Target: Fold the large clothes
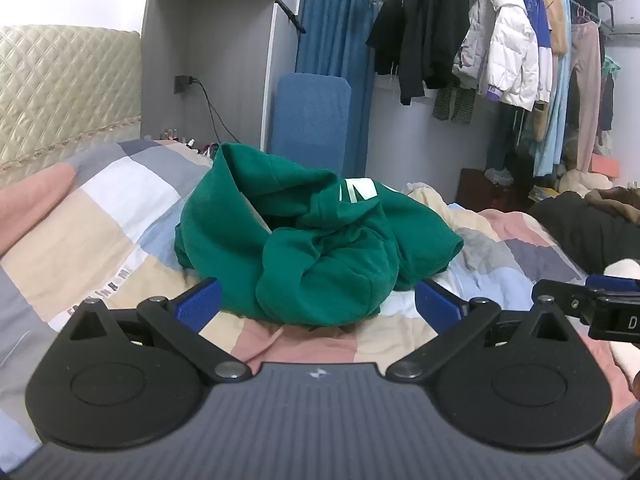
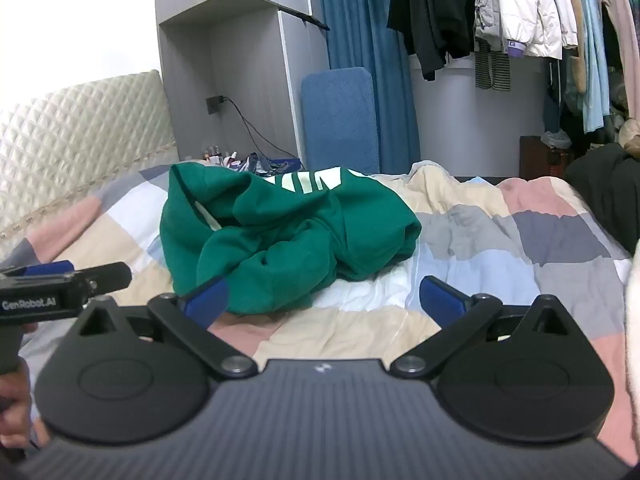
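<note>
Pretty even, soft indoor light, nothing harsh. The white wall (image 2: 72, 20) top left blows out totally. Heavy fisheye bending at the edges, the hanging clothes (image 1: 512, 40) curve over. Mostly sharp, corners go mushy.

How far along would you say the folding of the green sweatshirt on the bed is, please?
Nothing looks done: the green sweatshirt lies crumpled on the patchwork quilt. Nothing is in hand; the left gripper and right gripper have open, empty jaws. Spreading it flat and every fold remain.
</note>
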`<state>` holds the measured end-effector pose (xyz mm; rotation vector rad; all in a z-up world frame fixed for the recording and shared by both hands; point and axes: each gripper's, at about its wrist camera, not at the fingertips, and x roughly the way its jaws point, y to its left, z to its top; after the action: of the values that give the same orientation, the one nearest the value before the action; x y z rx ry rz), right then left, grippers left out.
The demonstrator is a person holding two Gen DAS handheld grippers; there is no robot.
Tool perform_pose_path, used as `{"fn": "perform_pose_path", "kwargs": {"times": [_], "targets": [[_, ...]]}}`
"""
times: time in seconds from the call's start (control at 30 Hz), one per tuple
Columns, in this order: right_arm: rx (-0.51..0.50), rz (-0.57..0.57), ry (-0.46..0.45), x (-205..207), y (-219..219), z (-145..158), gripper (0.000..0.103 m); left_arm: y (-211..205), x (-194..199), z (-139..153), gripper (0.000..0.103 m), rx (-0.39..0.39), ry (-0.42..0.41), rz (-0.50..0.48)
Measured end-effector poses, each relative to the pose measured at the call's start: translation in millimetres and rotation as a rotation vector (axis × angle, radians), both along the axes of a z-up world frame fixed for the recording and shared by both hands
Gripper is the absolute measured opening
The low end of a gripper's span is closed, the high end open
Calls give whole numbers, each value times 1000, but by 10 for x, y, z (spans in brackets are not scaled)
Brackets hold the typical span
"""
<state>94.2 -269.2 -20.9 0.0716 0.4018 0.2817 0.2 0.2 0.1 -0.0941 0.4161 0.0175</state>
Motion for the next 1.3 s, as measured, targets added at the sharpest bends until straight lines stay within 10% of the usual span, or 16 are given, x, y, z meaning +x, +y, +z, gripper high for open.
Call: {"fn": "perform_pose_path", "kwargs": {"times": [1.3], "targets": [[-15, 0, 6, -1, 45, -11, 103, -17, 0, -28, 103, -13, -21, -11]]}}
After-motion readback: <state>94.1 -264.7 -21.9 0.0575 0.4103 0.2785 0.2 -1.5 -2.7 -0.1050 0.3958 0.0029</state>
